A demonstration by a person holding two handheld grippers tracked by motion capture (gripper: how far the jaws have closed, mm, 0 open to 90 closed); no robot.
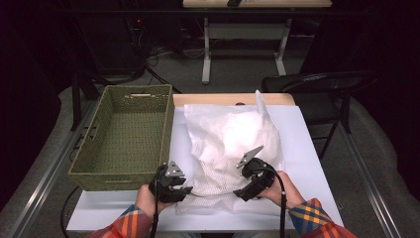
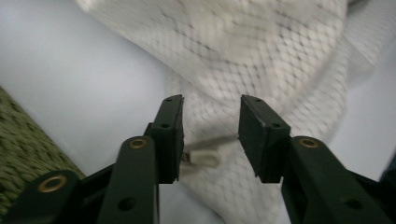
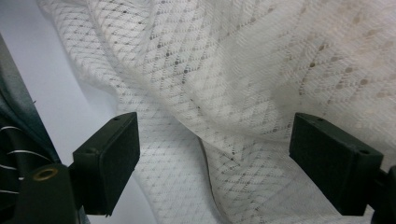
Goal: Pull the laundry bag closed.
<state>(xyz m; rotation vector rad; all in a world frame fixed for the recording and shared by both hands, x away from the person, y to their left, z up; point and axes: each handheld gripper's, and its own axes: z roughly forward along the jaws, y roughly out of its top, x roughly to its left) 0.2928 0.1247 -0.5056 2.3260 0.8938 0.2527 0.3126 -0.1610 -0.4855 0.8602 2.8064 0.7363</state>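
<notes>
Left tongs (image 2: 211,135) parted, white mesh cloth (image 2: 261,56) just beyond

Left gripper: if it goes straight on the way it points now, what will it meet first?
Probably the white mesh cloth: the open left gripper points at its near edge, with a small tab between the jaws.

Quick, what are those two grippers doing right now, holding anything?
Left gripper: open, nothing held, white mesh cloth beneath its jaws.
Right gripper: open wide over the cloth, holding nothing.
</notes>
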